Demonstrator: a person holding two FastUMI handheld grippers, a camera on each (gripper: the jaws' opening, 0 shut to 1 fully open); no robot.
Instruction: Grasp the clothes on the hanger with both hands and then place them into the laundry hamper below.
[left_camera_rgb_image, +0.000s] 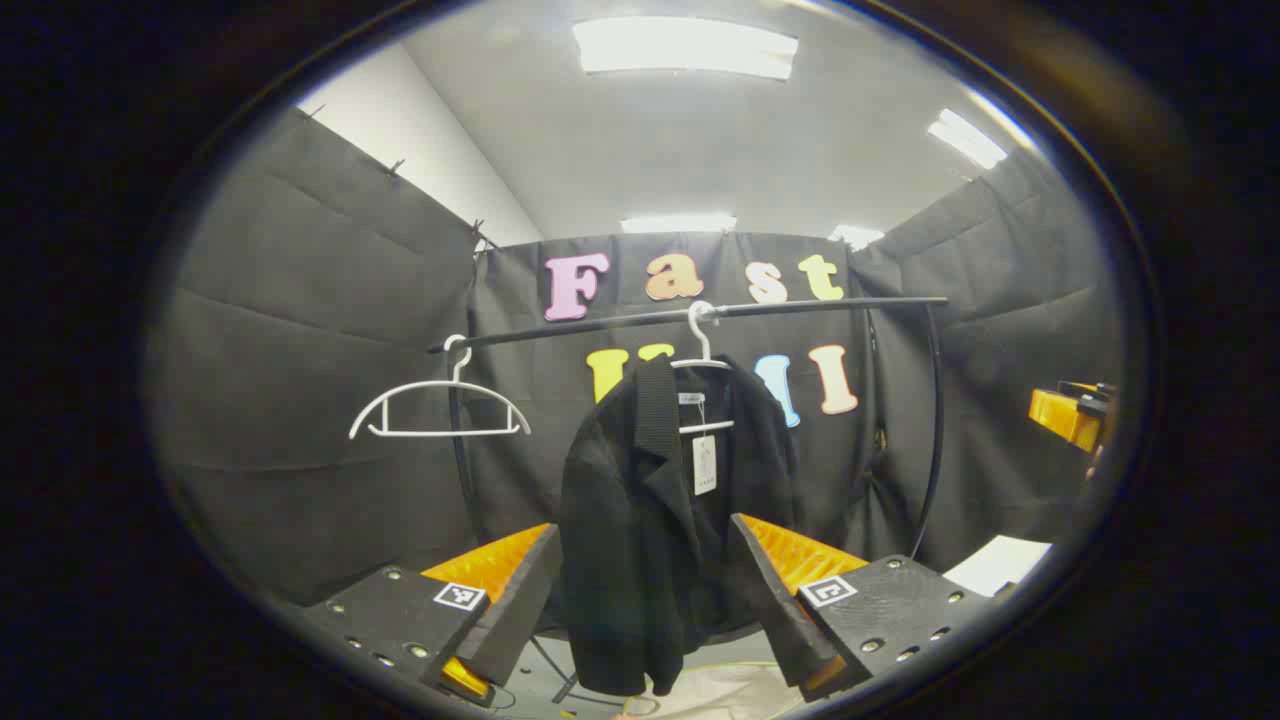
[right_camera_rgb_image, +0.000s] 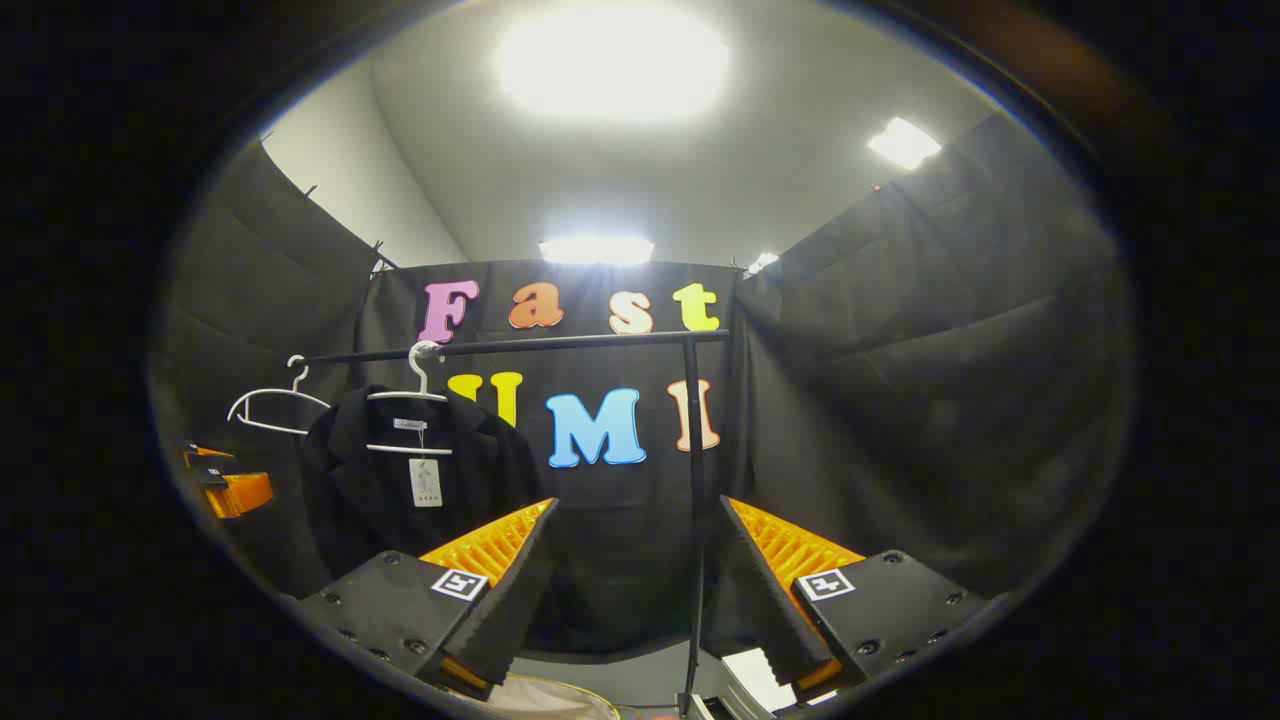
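A black jacket (left_camera_rgb_image: 640, 520) with a white tag hangs on a white hanger (left_camera_rgb_image: 702, 355) from the dark rail (left_camera_rgb_image: 800, 306), straight ahead in the left gripper view. My left gripper (left_camera_rgb_image: 645, 590) is open, its fingers framing the jacket from a distance, not touching it. In the right gripper view the same jacket (right_camera_rgb_image: 380, 480) hangs to the left on its hanger (right_camera_rgb_image: 420, 385). My right gripper (right_camera_rgb_image: 635, 590) is open, aimed at the rack's upright post (right_camera_rgb_image: 694, 500), with nothing between its fingers. A pale hamper rim (right_camera_rgb_image: 545, 695) peeks in at the bottom.
An empty white hanger (left_camera_rgb_image: 440, 405) hangs left of the jacket on the rail. The rack's right upright (left_camera_rgb_image: 935, 420) curves down. The other gripper shows at the edge of each view (left_camera_rgb_image: 1075, 410) (right_camera_rgb_image: 225, 485). A white sheet (left_camera_rgb_image: 1000, 565) lies at lower right.
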